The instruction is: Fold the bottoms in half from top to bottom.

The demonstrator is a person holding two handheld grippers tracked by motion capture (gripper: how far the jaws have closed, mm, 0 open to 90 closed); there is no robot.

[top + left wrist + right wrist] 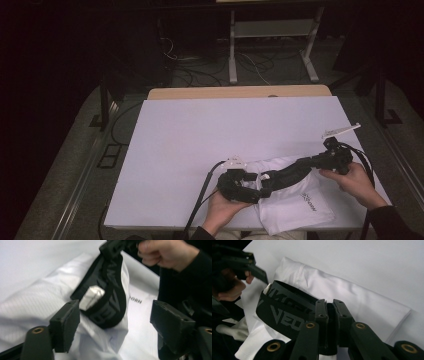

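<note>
White garment (292, 200) lies folded at the near edge of the table (200, 130), right of centre, small dark print on its near-right part. Black elastic waistband (290, 172) with grey lettering arcs up off the garment, running from the middle toward the right.

Left gripper (240, 186) sits at the near-centre, held in the person's left hand (222, 207), just at the waistband's left end. In the left gripper view its jaws stand released, wide apart, nothing pressed between the pads; the waistband loop (107, 290) hangs just beyond them, with a small white tag (91, 297) inside the loop. White cloth (37, 307) lies under and past the jaws.

Right gripper (300, 167) reaches in from the right, held by the right hand (352, 182), a dark sleeve (395, 222) behind it. In the right gripper view its jaws are clenched together on the waistband (287, 312), band pinched between the pads and lifted off the garment (352, 297). The other hand with its gripper (242, 263) shows at the upper left there.

Far half of the table is bare white board, wooden edge at the far side. Beyond it, dark floor with cables (200, 70) and a metal stand (272, 45).
</note>
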